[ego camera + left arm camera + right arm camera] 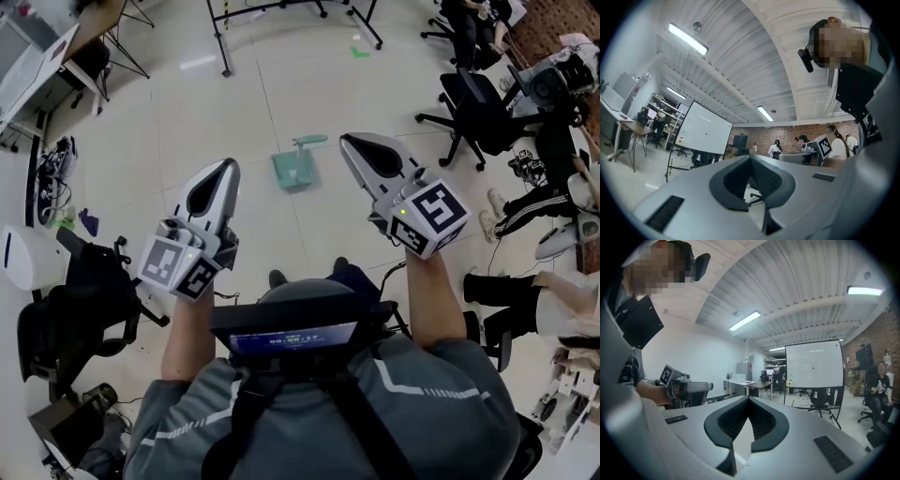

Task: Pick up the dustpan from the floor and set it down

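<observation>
A pale green dustpan (293,167) lies on the light floor ahead of me, its handle (310,142) toward the far right. The left gripper (228,166) is held level in the air left of the dustpan, jaws closed tip to tip with nothing between them. The right gripper (345,140) hangs right of the dustpan, also shut and empty. Neither touches the dustpan. In the left gripper view the closed jaws (751,158) point across the room at a whiteboard; in the right gripper view the closed jaws (750,398) point at desks and a whiteboard. The dustpan is in neither gripper view.
Black office chairs (473,103) and seated people's legs (534,202) crowd the right side. A wheeled whiteboard stand (281,9) is at the back, a desk (47,56) at the far left. A black chair (80,309) and a white bin (33,258) sit at my left.
</observation>
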Motion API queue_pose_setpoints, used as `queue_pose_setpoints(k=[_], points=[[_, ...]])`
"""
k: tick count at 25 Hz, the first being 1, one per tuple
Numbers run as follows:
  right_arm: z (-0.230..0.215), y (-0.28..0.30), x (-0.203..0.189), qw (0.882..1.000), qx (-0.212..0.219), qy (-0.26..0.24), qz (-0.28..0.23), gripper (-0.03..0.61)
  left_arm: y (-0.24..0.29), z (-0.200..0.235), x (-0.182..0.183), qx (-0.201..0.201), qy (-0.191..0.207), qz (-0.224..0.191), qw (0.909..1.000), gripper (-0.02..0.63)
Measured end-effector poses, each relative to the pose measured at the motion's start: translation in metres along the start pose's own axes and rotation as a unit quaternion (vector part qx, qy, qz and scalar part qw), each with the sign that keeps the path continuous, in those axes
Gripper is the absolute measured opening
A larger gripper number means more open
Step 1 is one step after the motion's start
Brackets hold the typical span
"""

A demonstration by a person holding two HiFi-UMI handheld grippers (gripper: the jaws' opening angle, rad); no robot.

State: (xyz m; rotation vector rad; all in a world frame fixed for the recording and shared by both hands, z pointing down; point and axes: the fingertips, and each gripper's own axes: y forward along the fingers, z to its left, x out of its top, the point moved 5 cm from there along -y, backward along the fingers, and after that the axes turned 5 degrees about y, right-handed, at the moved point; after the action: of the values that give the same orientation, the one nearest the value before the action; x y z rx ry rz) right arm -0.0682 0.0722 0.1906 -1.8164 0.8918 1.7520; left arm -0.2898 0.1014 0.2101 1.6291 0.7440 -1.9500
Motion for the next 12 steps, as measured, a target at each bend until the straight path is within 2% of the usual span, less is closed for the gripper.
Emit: queue_pose_setpoints(k=[3, 8, 12], points=[[-0.004, -0.026, 0.006, 1.0, -0.005, 0.001, -0.007, 0.026, 0.007, -0.024, 0.012, 0.0, 0.005, -0.011, 0.9999, 0.026], [-0.057, -0.079, 0.022, 1.0, 0.004, 0.007, -0.011, 0.026, 0.067, -0.082, 0.015, 0.01, 0.016, 0.007, 0.9998, 0.026], [-0.083, -0.115, 0.019, 1.0, 0.015, 0.008, -0.016, 0.025, 0.097, -0.127, 0.011, 0.005, 0.022, 0.009, 0.9997, 0.026]])
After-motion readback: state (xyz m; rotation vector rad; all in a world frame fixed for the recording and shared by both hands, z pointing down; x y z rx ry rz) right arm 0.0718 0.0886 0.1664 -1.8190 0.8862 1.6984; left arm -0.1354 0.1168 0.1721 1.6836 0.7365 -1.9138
